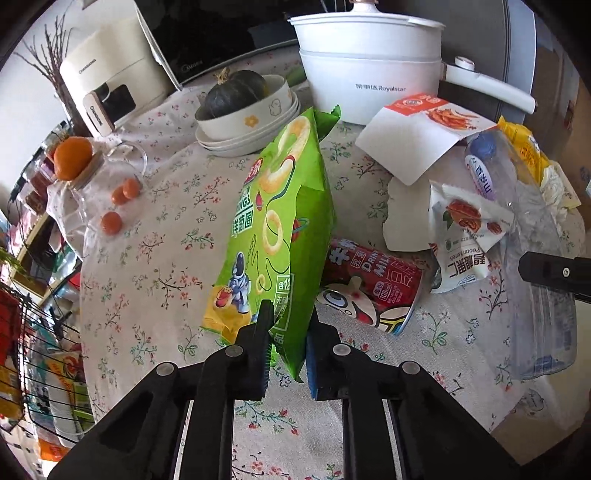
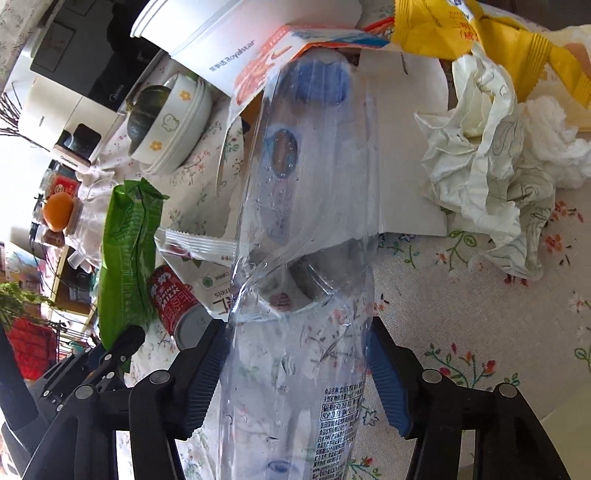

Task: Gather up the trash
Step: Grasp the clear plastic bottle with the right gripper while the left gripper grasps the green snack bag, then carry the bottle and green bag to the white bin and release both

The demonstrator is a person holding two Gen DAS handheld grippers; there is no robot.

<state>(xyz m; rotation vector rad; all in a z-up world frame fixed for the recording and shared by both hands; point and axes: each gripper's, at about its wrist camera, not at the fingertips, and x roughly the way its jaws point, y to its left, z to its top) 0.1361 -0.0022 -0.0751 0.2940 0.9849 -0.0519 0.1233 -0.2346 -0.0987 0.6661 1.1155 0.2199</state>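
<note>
My left gripper (image 1: 288, 332) is shut on the near end of a green snack bag (image 1: 284, 206), which stands on edge above the flowered tablecloth (image 1: 155, 266). The bag also shows in the right wrist view (image 2: 127, 258). My right gripper (image 2: 295, 354) is shut on a clear plastic bottle (image 2: 306, 221) with a blue cap; the bottle also shows in the left wrist view (image 1: 524, 229). A red milk can (image 1: 373, 288) lies beside the bag. A white nut packet (image 1: 465, 236), an orange-and-white carton (image 1: 417, 136), a yellow wrapper (image 2: 480, 33) and crumpled paper (image 2: 491, 177) lie around.
A white electric pot (image 1: 373, 70) stands at the back. A stack of bowls (image 1: 251, 122) holds a dark squash. A cream appliance (image 1: 110, 81) stands back left. A glass jar (image 1: 107, 192) with an orange on top is at left. A wire rack (image 1: 40, 354) hangs past the table's left edge.
</note>
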